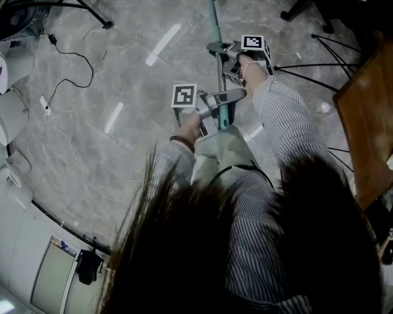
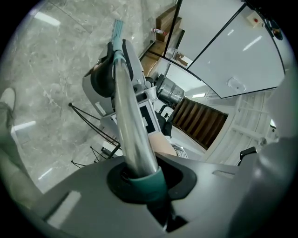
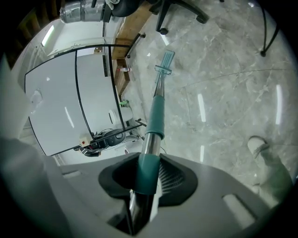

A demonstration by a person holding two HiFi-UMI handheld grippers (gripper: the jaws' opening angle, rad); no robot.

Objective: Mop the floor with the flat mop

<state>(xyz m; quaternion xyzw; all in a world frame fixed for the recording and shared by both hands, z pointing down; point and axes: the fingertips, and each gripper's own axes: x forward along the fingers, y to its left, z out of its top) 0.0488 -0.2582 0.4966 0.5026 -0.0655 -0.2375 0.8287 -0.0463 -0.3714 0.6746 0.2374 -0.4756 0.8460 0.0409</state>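
The flat mop's pole (image 1: 217, 43) runs from my hands up past the top edge of the head view; it is teal and silver. My left gripper (image 1: 215, 99) is shut on the pole near its upper end, at a teal collar (image 2: 148, 182). My right gripper (image 1: 230, 60) is shut on the pole (image 3: 155, 116) further down. Seen from the left gripper (image 2: 144, 183), the right one (image 2: 108, 76) sits ahead along the silver tube (image 2: 130, 121). From the right gripper (image 3: 146, 179), the pole ends in a teal fork joint (image 3: 164, 64) at the grey marble floor (image 3: 233, 69); the pad is not clearly visible.
Loose cables (image 1: 69, 60) lie on the floor at the left beside white equipment (image 1: 13, 110). Black tripod legs (image 1: 319, 66) and a wooden table (image 1: 368, 122) stand at the right. An office chair base (image 3: 182, 11) is beyond the mop. A white shoe (image 3: 257, 145) stands nearby.
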